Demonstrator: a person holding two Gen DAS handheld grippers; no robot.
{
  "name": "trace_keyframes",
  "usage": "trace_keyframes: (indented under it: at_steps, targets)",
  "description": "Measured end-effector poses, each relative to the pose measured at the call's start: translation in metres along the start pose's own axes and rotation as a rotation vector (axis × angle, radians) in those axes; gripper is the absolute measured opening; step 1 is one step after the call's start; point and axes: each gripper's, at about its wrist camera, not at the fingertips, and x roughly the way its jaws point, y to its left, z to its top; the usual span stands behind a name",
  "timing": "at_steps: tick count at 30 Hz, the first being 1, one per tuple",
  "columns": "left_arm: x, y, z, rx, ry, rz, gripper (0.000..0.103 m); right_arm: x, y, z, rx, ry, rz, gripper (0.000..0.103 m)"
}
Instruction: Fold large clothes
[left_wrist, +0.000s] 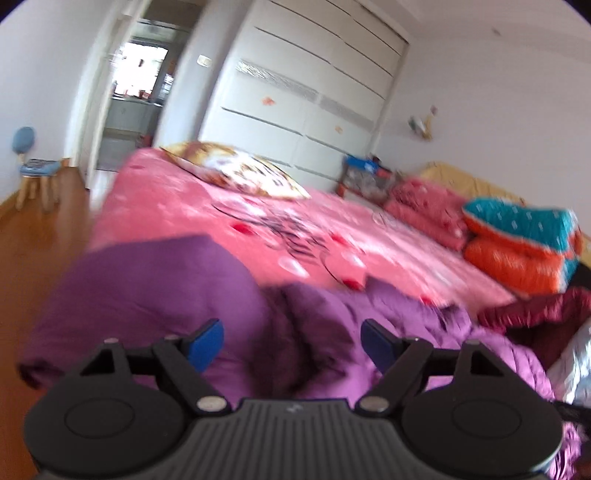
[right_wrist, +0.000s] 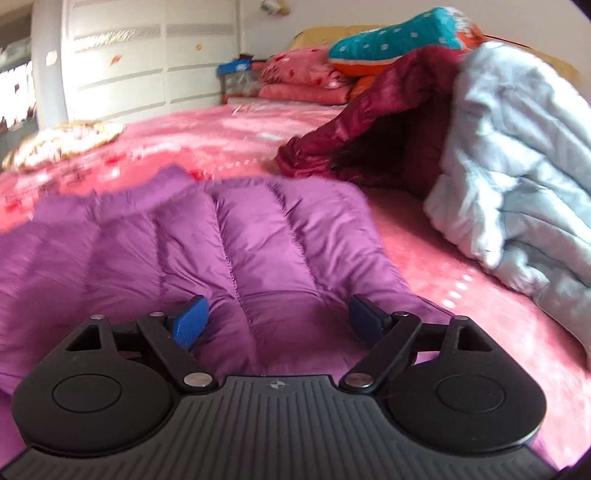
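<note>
A purple quilted down jacket (right_wrist: 229, 243) lies on the pink bed (right_wrist: 207, 125). In the left wrist view the jacket (left_wrist: 147, 288) is bunched at the bed's near edge. My left gripper (left_wrist: 291, 343) is open just above the jacket, nothing between its blue pads. My right gripper (right_wrist: 279, 321) is open over the jacket's flat quilted panel, also empty. A dark red jacket (right_wrist: 373, 122) and a pale blue quilted coat (right_wrist: 517, 177) are heaped on the bed to the right. Both views are blurred.
A patterned pillow (left_wrist: 240, 173) lies at the bed's far side. Folded pink bedding (left_wrist: 424, 206) and a teal and orange quilt (left_wrist: 524, 243) are stacked at the head. A white wardrobe (left_wrist: 314, 85) stands behind. A small stool (left_wrist: 37, 173) stands on the wood floor at the left.
</note>
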Motion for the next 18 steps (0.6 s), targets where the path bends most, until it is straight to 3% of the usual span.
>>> trace_keyframes:
  at_steps: [6, 11, 15, 18]
  targets:
    - [-0.024, 0.045, 0.011, -0.187, -0.011, 0.106, 0.081, -0.069, 0.002, -0.026, 0.075, 0.003, 0.088, 0.103]
    - [-0.038, 0.087, 0.015, -0.292, -0.015, 0.241, 0.081, -0.110, 0.027, -0.067, -0.040, 0.047, 0.108, 0.103]
    - [-0.042, 0.125, 0.013, -0.377, 0.005, 0.310, 0.082, -0.132, 0.042, -0.089, -0.135, 0.056, 0.089, 0.103]
    - [-0.044, 0.156, 0.010, -0.448, 0.033, 0.339, 0.082, -0.144, 0.043, -0.102, -0.126, 0.100, 0.095, 0.103]
